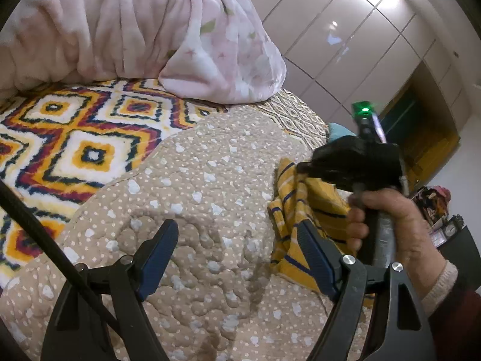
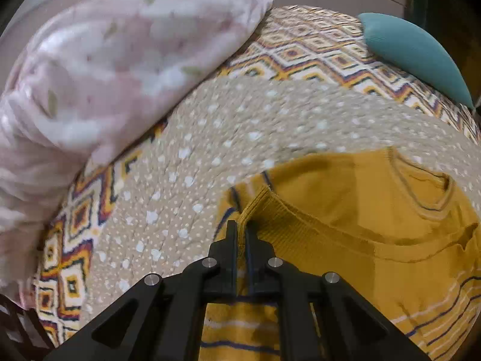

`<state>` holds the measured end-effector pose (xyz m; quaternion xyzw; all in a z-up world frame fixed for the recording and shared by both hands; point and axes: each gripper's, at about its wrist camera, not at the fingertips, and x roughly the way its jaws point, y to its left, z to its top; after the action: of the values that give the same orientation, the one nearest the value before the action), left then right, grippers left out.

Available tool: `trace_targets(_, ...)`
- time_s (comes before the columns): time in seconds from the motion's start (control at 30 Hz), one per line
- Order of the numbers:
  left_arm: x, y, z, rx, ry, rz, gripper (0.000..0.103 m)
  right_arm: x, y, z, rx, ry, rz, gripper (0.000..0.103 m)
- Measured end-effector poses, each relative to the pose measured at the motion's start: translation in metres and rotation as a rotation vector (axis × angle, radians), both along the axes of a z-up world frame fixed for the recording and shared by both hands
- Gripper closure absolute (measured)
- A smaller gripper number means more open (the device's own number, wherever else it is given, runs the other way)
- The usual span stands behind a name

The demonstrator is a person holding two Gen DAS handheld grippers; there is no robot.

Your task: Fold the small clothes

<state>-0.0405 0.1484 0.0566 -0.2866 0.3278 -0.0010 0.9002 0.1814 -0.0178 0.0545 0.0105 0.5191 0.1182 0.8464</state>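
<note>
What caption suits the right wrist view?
Right claw shut on the mustard striped top's ribbed hem over a dotted beige quilt.

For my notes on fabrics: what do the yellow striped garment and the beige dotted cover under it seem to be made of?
Yellow striped garment: probably soft cotton knit, matte; its hem shows fine ribbing. Beige dotted cover: apparently quilted fabric, matte; stitching leaves puffy bumps.

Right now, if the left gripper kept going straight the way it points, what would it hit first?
Probably the beige dotted quilt: the left gripper, jaws open and empty, angles down at bare quilt. The mustard striped top lies just off to its right, though depth is hard to judge.
</note>
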Motion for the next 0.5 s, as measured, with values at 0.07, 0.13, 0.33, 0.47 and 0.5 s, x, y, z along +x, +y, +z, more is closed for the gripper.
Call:
trace_targets(0.07, 0.001, -0.002, 0.0, 0.005, 0.005, -0.008, 0.023, 0.004, 0.0, -0.012, 0.017, 0.033, 0.02, 0.092)
trace_targets(0.13, 0.001, -0.005, 0.001, 0.006, 0.005, -0.016, 0.023, 0.002, -0.014, -0.008, 0.066, 0.025, 0.002, 0.088)
trace_targets(0.33, -0.001, -0.017, 0.004, 0.048, -0.001, -0.027, 0.023, -0.032, -0.075, 0.048, 0.121, -0.071, 0.02, 0.071)
trace_targets(0.47, -0.003, -0.025, 0.005, 0.053, -0.001, -0.037, 0.023, -0.048, -0.148, 0.045, 0.014, -0.044, -0.087, 0.07)
trace_targets(0.5, -0.003, -0.026, 0.005, 0.054, -0.001, -0.041, 0.023, -0.051, -0.169, 0.037, -0.007, -0.024, -0.133, 0.07)
